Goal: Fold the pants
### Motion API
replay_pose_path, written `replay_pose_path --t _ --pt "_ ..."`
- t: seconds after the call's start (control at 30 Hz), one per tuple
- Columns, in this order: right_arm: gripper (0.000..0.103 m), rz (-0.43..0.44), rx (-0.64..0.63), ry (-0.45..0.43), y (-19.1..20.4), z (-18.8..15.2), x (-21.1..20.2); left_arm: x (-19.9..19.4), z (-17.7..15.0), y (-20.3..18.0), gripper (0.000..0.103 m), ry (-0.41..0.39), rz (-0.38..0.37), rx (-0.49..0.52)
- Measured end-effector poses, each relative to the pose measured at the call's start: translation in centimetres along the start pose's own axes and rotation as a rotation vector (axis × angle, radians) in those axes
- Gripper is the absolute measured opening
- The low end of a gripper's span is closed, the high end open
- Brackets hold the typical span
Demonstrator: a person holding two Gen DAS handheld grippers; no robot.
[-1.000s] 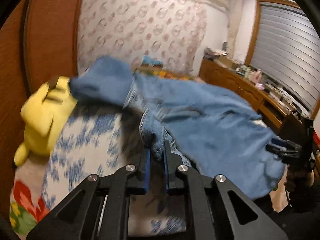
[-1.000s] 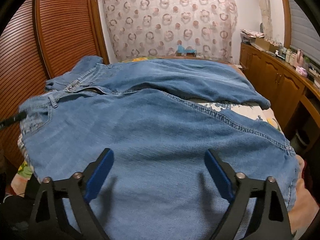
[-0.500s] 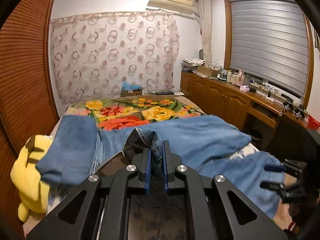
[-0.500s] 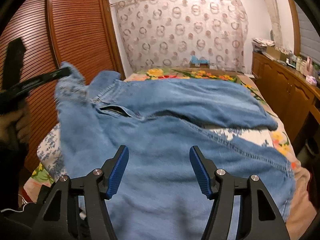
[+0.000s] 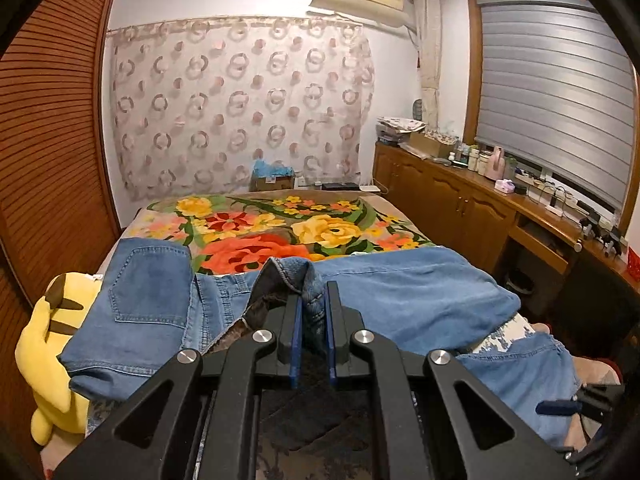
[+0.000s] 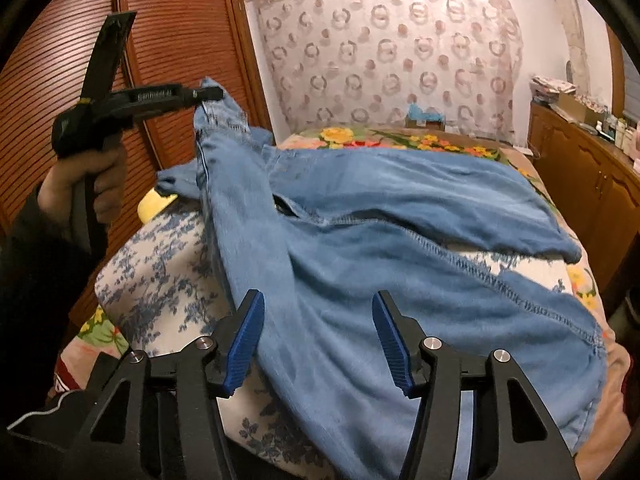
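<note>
Blue denim: pants (image 6: 360, 232) spread over most of the bed (image 6: 160, 280), filling the middle and lower right of the right wrist view, one leg lying toward the right edge, the other running down to the bottom centre. Waistband corner lifted clear, up in the upper left of that frame, pinched by the left gripper (image 6: 212, 94) with a hand (image 6: 88, 184) on its handle below. Jaws there nearly shut, denim bunched between the blue pads, seen at lower centre of the left wrist view (image 5: 312, 308). Raised that way, probably, to draw one side of the waist up and across so one leg can be laid on the other.

Right gripper (image 6: 318, 344) low at bottom centre of its own frame, jaws about half apart and closing, pads either side of the near leg's cloth, not yet pressing on it. Likely placed there to pin or take the lower leg while the waist is carried over.

Yellow plush toy (image 5: 52, 340) at the left edge of the left wrist view, partly under the seat of the pants; some risk of snagging.
</note>
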State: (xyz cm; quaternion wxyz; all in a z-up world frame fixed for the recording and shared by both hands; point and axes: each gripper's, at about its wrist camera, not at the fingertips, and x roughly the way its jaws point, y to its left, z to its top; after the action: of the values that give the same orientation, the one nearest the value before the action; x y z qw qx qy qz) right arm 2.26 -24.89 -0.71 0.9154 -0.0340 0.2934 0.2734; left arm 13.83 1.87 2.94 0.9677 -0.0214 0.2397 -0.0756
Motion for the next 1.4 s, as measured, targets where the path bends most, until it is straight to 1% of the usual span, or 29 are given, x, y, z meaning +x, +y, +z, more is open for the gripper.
replay_pose_path --t 0.3,0.5,0.57,0.63,0.73,0.77,0.8,0.83,0.9,1.0,1.07,1.17,1.27,1.4 --pt "0.056 0.005 0.013 0.046 -1.4 -1.5 0.0 1.1 0.5 0.1 0.011 0.005 0.028 -0.017" --pt "0.056 -0.004 0.012 0.067 -0.7 -2.1 -0.8 1.6 0.8 0.8 0.011 0.009 0.032 -0.038" --pt "0.056 -0.008 0.016 0.081 0.1 -0.9 -1.0 1.5 0.8 1.0 0.011 0.005 0.036 -0.041" --pt "0.053 -0.018 0.019 0.097 -0.1 -0.8 -0.7 1.6 1.0 1.1 0.011 0.001 0.038 -0.046" --pt "0.038 -0.026 0.026 0.124 -0.5 -1.0 -0.1 1.6 1.0 1.6 0.011 -0.004 0.038 -0.058" --pt "0.023 -0.031 0.024 0.135 -0.6 -1.1 0.2 1.4 0.8 1.2 0.011 -0.006 0.038 -0.06" --pt "0.015 -0.032 0.022 0.141 -0.7 -1.2 0.3 1.4 0.7 1.4 0.011 -0.008 0.036 -0.064" --pt "0.013 -0.037 0.017 0.143 -0.5 -1.0 0.6 1.4 0.8 1.3 0.011 -0.008 0.035 -0.065" --pt "0.007 -0.058 0.002 0.127 -0.7 -0.2 0.5 1.4 0.9 1.2 0.011 -0.007 0.037 -0.062" --pt "0.004 -0.104 -0.032 0.081 -1.2 1.8 -0.2 1.2 1.1 1.6 0.011 -0.023 0.028 -0.079" --pt "0.004 -0.148 -0.073 0.039 -1.7 3.9 -0.7 1.2 1.3 1.8 0.011 -0.033 0.023 -0.09" --pt "0.003 -0.201 -0.122 0.003 -2.5 6.9 -0.7 1.4 1.2 2.3 0.011 -0.041 0.016 -0.097" --pt "0.003 -0.245 -0.165 -0.021 -3.4 10.0 0.5 1.6 1.2 2.4 0.011 -0.042 0.021 -0.099" --pt "0.003 -0.278 -0.197 -0.036 -3.5 12.2 3.2 1.8 1.5 2.9 0.011 -0.04 0.029 -0.112"
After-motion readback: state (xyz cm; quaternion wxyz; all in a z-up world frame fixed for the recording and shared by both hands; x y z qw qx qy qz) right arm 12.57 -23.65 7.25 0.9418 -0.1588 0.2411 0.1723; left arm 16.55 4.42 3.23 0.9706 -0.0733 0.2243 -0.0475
